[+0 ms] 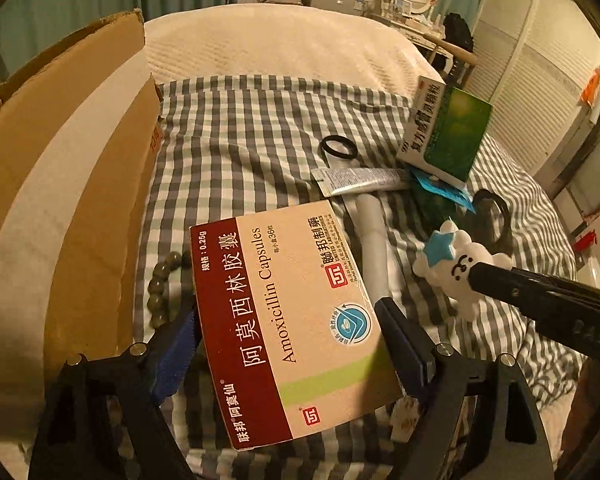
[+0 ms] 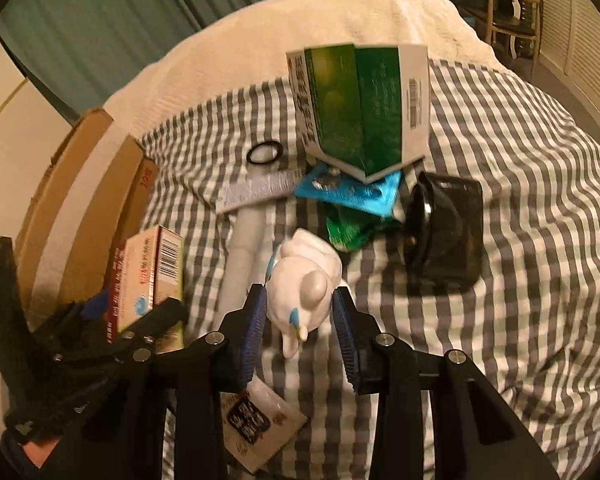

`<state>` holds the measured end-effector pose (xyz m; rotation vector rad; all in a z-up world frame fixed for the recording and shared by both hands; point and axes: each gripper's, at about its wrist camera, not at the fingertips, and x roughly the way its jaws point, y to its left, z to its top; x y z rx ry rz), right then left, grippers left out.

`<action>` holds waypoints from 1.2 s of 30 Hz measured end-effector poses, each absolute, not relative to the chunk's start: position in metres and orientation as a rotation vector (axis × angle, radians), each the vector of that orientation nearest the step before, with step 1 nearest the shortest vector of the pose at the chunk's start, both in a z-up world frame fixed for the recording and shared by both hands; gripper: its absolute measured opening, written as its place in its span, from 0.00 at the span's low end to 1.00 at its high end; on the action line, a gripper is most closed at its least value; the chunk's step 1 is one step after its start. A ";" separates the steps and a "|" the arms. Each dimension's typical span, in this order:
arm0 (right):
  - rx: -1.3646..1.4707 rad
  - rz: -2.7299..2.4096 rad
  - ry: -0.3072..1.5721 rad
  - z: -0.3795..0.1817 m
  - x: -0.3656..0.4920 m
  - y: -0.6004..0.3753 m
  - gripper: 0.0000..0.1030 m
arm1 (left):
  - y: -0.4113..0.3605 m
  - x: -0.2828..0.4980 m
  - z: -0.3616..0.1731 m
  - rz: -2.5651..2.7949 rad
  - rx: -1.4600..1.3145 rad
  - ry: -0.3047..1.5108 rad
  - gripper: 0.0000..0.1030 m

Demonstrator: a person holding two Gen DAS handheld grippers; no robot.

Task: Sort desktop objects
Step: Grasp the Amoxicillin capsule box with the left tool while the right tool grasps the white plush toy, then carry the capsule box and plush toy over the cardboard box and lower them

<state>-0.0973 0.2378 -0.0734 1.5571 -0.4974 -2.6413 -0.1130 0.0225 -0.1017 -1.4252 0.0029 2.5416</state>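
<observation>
Carton [image 1: 60, 200]: open cardboard, far left of the left gripper [image 1: 288, 328]; interior not visible, so contents cannot be judged.

Beads [image 1: 160, 284]: greenish string on the checked cloth [image 1: 240, 128], just left of the left gripper's left finger and partly hidden behind the pill box.

Left gripper: jaws spread wide and pressed on both long edges of the pill box [image 1: 284, 320] (red and cream, marked Amoxicillin Capsules). Box appears lifted clear of the cloth and tilted. In the right wrist view the same box [image 2: 148, 276] sits low on the left, beside the carton [image 2: 80, 200].

Ahead of the left gripper, unsorted: black ring [image 1: 338, 147], small tube [image 1: 360, 182], white tube [image 1: 374, 240], green box [image 1: 444, 132] standing on end, blue packet [image 1: 440, 188].

Right gripper [image 2: 300, 312]: jaws part open, 1 on each side of the white toy [image 2: 304, 280], close to or just touching it; firm grip cannot be confirmed. Toy rests on the cloth directly between the fingers.

Beyond and right of the right gripper: black case [image 2: 448, 232], green wrapper [image 2: 348, 228]. Below it: a flat sachet [image 2: 256, 428].

Progress, as judged: early. 1 item in hand, 1 being taken, at least 8 loose on the cloth.
</observation>
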 end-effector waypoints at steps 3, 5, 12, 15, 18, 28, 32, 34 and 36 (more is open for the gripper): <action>1.605 -2.613 -0.453 -0.080 -0.094 0.233 0.33 | 0.025 -0.106 -0.108 2.531 -1.448 0.026 0.84; 1.638 -2.600 -0.425 -0.087 -0.093 0.229 0.33 | 0.029 -0.108 -0.113 2.521 -1.467 0.036 0.83; 1.706 -2.542 -0.378 -0.112 -0.106 0.218 0.37 | 0.029 -0.110 -0.126 2.502 -1.520 0.065 0.81; 1.715 -2.543 -0.359 -0.119 -0.107 0.219 0.36 | 0.027 -0.108 -0.125 2.494 -1.516 0.050 0.81; 1.669 -2.594 -0.330 -0.109 -0.103 0.220 0.35 | 0.028 -0.105 -0.120 2.487 -1.502 0.038 0.81; 1.592 -2.702 -0.285 -0.069 -0.080 0.224 0.34 | 0.021 -0.089 -0.077 2.466 -1.410 -0.073 0.81; 1.609 -2.726 -0.281 -0.058 -0.068 0.228 0.34 | 0.014 -0.089 -0.055 2.480 -1.356 -0.105 0.81; 1.582 -2.742 -0.295 -0.046 -0.065 0.227 0.34 | 0.009 -0.087 -0.040 2.488 -1.316 -0.116 0.81; 1.538 -2.765 -0.305 -0.026 -0.061 0.225 0.34 | 0.004 -0.087 -0.024 2.500 -1.273 -0.117 0.81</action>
